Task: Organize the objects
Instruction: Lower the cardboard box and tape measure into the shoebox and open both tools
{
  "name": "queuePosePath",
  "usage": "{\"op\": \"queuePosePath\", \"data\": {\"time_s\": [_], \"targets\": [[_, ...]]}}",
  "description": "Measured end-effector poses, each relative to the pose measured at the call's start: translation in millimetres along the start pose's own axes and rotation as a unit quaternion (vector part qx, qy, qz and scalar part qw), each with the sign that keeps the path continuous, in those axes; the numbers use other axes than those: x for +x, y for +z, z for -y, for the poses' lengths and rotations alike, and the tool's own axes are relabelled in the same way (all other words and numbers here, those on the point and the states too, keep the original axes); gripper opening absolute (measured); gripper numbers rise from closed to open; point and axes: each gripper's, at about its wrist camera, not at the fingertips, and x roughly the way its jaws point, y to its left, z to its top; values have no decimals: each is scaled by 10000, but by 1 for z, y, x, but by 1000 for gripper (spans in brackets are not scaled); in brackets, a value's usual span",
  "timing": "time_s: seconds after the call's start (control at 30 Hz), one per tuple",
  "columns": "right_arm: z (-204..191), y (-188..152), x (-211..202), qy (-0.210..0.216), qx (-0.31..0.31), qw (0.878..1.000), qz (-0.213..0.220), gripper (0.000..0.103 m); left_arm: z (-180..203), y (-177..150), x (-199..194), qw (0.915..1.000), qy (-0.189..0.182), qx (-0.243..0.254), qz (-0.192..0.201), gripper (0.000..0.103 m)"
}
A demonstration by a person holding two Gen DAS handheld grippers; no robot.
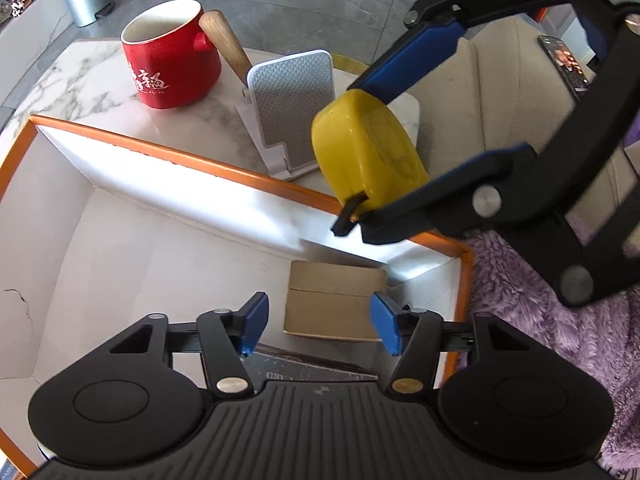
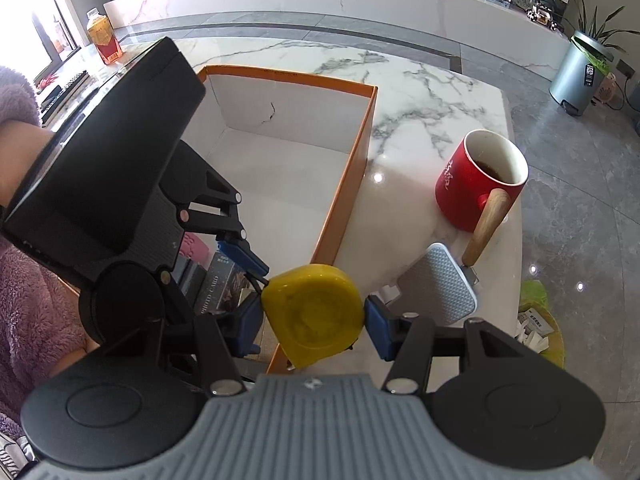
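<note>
The yellow tape measure [image 2: 314, 314] hangs clamped by its flat faces between the pads of the right gripper [image 2: 314, 320], right over the near right rim of the orange-edged box [image 2: 344, 196], its black tab pointing down toward the interior. The open floor of the box lies to the left and farther off, so the drop likely needs a short shift inward. The left gripper [image 1: 320, 326] holds nothing, its jaws apart inside the box around a small cardboard box [image 1: 332, 304] without touching it
</note>
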Motion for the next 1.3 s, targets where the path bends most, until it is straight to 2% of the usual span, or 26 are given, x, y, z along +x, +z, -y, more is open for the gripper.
{"op": "queuePosePath", "data": {"time_s": [0.03, 0.1, 0.3, 0.4, 0.47, 0.57, 0.77, 0.93, 1.07, 1.17, 1.3], "targets": [[0, 0, 0, -3, -2, 10000, -10, 57, 0, -1, -1, 10000, -1, -4, 30, 64], [1, 1, 1, -19, -7, 10000, -27, 57, 2, -2, 0, 10000, 29, 53, 44, 51], [0, 3, 0, 5, -47, 10000, -26, 57, 1, -4, -3, 10000, 5, 72, 23, 38], [-3, 5, -3, -5, -114, 9999, -16, 57, 4, -9, -5, 9994, -242, 228, -1, 35], [-5, 7, -3, -25, -130, 9999, -17, 57, 5, -9, -6, 9991, -247, 341, 36, 35], [-6, 10, -2, -23, -135, 9999, -36, 57, -1, -7, -5, 9991, -369, 211, 54, 35], [-14, 14, -5, 44, -295, 9995, -36, 57, -1, -19, -35, 9988, -158, 162, 432, 35], [-31, 24, 0, 169, -706, 9974, -34, 57, -14, -41, -73, 9973, 448, -156, 567, 35], [-52, 33, 21, 60, -1590, 9869, -257, 57, -29, -62, -88, 9930, 807, -578, 634, 35], [-64, 40, 40, -1, -2280, 9720, -570, 57, -30, -72, -88, 9909, 878, -729, 709, 35], [-74, 48, 67, -67, -2856, 9524, -1060, 57, -28, -78, -91, 9896, 877, -788, 825, 35]]}}
